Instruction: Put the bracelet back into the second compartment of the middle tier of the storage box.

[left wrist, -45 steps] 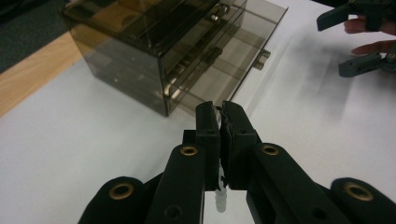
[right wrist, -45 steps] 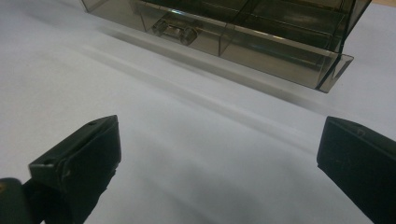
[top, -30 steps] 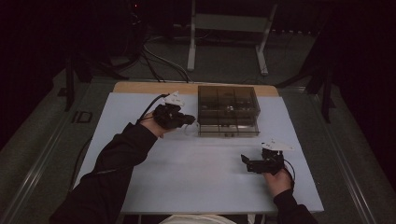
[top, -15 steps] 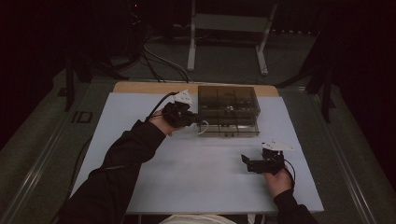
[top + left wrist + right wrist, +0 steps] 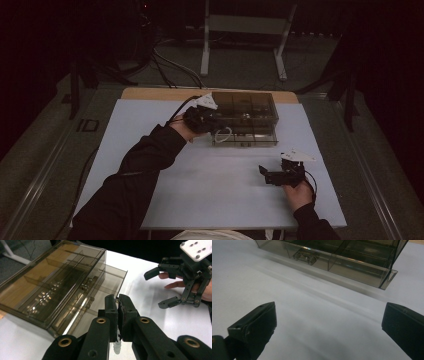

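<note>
Smoked clear organizer box (image 5: 52,287) sits at the far middle of the white table (image 5: 210,185), lid down, one drawer (image 5: 105,282) pulled partway out of its front. From the left gripper's (image 5: 118,315) jaws the box is just ahead and to their left; the protruding drawer's corner is right past the tips. Those jaws are pressed together. We see only a thin dark sliver between the pads, and cannot tell if anything is pinched there. A white loop, maybe a cord (image 5: 223,134), hangs by that gripper at the box's left front in the high view; too small to call.

Right gripper (image 5: 329,325) is well apart from the box, jaws spread wide over bare table, box front and its latch (image 5: 305,255) far ahead of the tips. From the left gripper view it hangs off to the right, empty.

We judge the step as working the drawer. To do it well we keep the closed tips square to the drawer front and move straight along its slide, not sideways, since the light box could skate. We'd bring the right gripper up to brace the box's far end first.
</note>
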Demonstrator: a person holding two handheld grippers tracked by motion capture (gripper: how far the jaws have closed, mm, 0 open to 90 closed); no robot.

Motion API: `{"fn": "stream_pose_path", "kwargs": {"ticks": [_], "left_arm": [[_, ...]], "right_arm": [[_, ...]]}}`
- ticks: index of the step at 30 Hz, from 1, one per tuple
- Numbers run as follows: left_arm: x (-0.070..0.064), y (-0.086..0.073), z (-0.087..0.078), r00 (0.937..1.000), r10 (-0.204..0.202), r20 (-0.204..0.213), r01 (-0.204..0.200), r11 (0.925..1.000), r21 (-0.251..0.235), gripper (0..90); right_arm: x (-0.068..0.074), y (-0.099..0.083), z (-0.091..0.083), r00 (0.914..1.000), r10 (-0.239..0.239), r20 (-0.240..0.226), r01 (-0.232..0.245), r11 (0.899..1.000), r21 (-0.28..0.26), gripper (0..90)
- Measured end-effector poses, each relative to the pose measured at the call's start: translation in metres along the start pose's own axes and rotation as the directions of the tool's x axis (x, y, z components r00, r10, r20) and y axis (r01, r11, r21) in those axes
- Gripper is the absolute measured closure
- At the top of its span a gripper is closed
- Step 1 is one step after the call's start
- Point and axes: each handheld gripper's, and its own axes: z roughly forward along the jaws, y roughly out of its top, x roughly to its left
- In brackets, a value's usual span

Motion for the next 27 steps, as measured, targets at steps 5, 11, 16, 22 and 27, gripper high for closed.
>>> {"fn": "stream_pose_path", "kwargs": {"ticks": [5, 11, 16, 22, 27], "left_arm": [[-0.001, 0.005, 0.007, 0.9999, 0.012, 0.006, -0.012, 0.9999, -0.006, 88.6], [0.0, 0.009, 0.015, 0.9997, 0.019, 0.016, -0.019, 0.9997, -0.015, 88.6], [0.002, 0.013, 0.024, 0.9998, 0.013, 0.016, -0.013, 0.9996, -0.026, 88.5], [0.004, 0.018, 0.034, 0.9995, 0.01, 0.03, -0.009, 0.9994, -0.032, 88.5], [0.004, 0.024, 0.043, 0.9991, 0.015, 0.039, -0.014, 0.9993, -0.033, 88.5]], "right_arm": [[0.0, 0.0, 0.0, 1.0, -0.001, -0.002, 0.001, 1.0, -0.002, 0.0], [0.001, 0.001, 0.0, 1.0, 0.0, -0.006, 0.0, 1.0, -0.003, 0.0], [0.001, 0.001, -0.001, 1.0, -0.002, -0.008, 0.002, 1.0, -0.005, 0.0], [0.0, 0.001, -0.002, 1.0, 0.0, -0.007, 0.0, 1.0, -0.009, 0.0], [0.0, 0.001, -0.003, 1.0, 0.002, -0.009, -0.002, 1.0, -0.012, 0.0]]}}
